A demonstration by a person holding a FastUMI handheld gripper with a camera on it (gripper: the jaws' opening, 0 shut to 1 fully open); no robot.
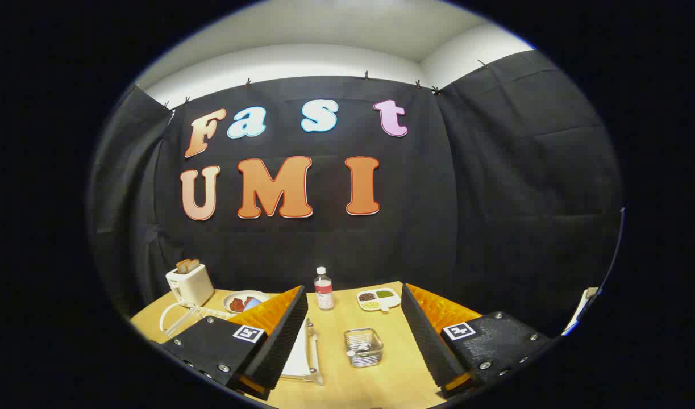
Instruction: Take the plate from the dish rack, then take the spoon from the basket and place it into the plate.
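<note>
Standing on edge in a clear dish rack [312, 352], plate [297, 355] white and thin, long axis running away from the camera toward the booth wall, close against the inner face of the left finger. Resting in a small square wire basket [363, 347] between the fingers, spoon [360, 351] metallic, small and hard to read for direction. Held wide apart, gripper [354, 309] fingers gripping nothing, inner faces ribbed, with basket and rack in the gap. Farther ahead, just beyond the fingertips: clear plastic bottle [324, 288] upright with white cap and red label; white divided dish [377, 299] with dark, green and pale fillings; round plate of reddish food [244, 301]; cream toaster [189, 283] with two browned slices poking up, white cord looping beside it. Beneath everything, smooth light wooden desk [395, 363]. Behind, black cloth wall hung from clips, pale wall and ceiling above.
</note>
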